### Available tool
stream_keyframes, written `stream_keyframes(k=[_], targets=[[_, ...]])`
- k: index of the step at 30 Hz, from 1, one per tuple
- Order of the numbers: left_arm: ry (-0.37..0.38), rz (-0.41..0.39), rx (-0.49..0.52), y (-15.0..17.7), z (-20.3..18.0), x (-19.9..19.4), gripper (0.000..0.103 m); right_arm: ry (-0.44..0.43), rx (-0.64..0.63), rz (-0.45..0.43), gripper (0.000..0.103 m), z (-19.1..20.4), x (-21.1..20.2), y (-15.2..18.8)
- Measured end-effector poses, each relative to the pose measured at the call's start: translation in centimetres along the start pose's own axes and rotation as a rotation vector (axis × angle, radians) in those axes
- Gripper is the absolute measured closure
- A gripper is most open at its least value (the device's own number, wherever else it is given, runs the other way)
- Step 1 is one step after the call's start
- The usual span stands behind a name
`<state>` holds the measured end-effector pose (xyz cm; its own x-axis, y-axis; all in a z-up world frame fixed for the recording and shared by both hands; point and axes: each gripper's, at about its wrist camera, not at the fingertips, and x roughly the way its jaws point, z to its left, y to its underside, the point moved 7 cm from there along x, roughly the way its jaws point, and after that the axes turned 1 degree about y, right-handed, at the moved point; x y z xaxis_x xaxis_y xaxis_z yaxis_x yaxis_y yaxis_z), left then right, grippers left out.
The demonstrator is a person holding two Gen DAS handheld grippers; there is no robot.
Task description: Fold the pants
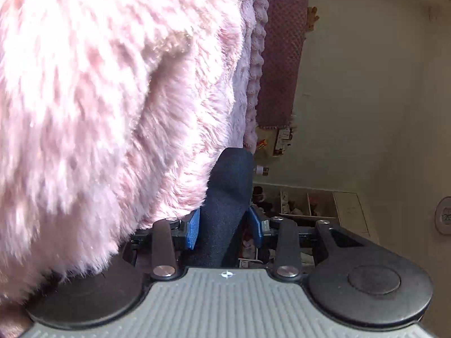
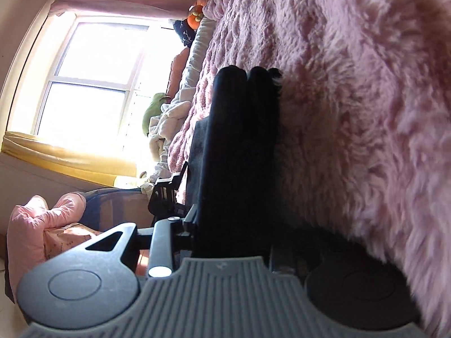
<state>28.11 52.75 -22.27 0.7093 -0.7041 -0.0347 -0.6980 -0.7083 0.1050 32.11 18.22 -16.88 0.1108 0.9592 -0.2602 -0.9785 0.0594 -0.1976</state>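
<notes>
Pink long-pile fur, the blanket [image 1: 98, 98], fills the left two thirds of the left wrist view and lies against the left side of the left gripper [image 1: 224, 226]. The blue fingers [image 1: 193, 232] of this gripper are closed on a fold of the pants [image 1: 228, 197], a dark navy, fine-textured fabric. The fold stands up between the fingers and ends in a rounded edge above them, just beside the blanket. Right of the pants, this view shows a pale wall [image 1: 366, 84], a dusty-pink quilted panel [image 1: 282, 56] and a low shelf unit [image 1: 310, 205] with small items too blurred to identify.

In the right wrist view, a bright window [image 2: 93, 84] with a yellow cushion [image 2: 64, 155] below it occupies the left. A pink padded item [image 2: 42, 233] sits at lower left. Centre frame, the pants [image 2: 239, 155] appear nearly black, stacked in several vertical layers with rounded fold edges at the top. The layers rise from the right gripper [image 2: 234, 231]; its fingers are hidden by the fabric, so it cannot be determined whether they clamp it. The pants rest against the blanket [image 2: 366, 112], which covers the bed and fills the right half.

Only the left view shows finger contact on the fabric. Only the right view shows the layered folds.
</notes>
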Motion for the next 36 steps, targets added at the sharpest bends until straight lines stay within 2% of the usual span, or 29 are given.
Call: stream_keyframes(k=[2,5,8,12,15,19,23,24,27,32,36], targets=[[-0.002,-0.013,0.057,0.3,-1.0,0.0,0.047,0.036,-0.032,0.014,0.073,0.1,-0.5,0.1],[-0.108,-0.065,0.135,0.9,-2.6,0.0,0.041,0.082,-0.056,0.012,0.067,-0.1,-1.5,1.0],[-0.283,-0.205,0.228,1.6,-4.7,-0.8,0.036,0.129,-0.075,0.009,0.058,0.0,-2.8,1.7],[-0.593,-0.365,0.437,4.0,-9.1,-1.8,0.036,0.239,-0.135,-0.029,0.043,1.0,-4.9,2.5],[-0.821,-0.443,0.581,8.2,-12.5,-1.5,0.042,0.398,-0.225,-0.067,0.037,2.6,-7.1,3.2],[-0.99,-0.515,0.73,15.0,-16.0,-0.1,0.042,0.606,-0.417,-0.091,0.036,5.1,-9.8,4.7],[-1.103,-0.544,0.815,22.8,-17.5,4.2,0.042,0.758,-0.572,-0.107,0.033,7.4,-12.6,6.3],[-1.12,-0.529,0.825,24.6,-17.2,5.4,0.042,0.809,-0.608,-0.122,0.033,7.9,-14.1,7.2],[-1.168,-0.464,0.82,28.5,-15.6,8.7,0.043,0.884,-0.648,-0.106,0.033,8.8,-15.7,8.8],[-1.214,-0.403,0.811,34.4,-13.5,11.8,0.043,0.92,-0.647,-0.077,0.033,8.8,-17.9,10.5],[-1.249,-0.375,0.766,36.6,-12.1,12.2,0.043,0.926,-0.642,-0.042,0.033,8.1,-18.6,11.8]])
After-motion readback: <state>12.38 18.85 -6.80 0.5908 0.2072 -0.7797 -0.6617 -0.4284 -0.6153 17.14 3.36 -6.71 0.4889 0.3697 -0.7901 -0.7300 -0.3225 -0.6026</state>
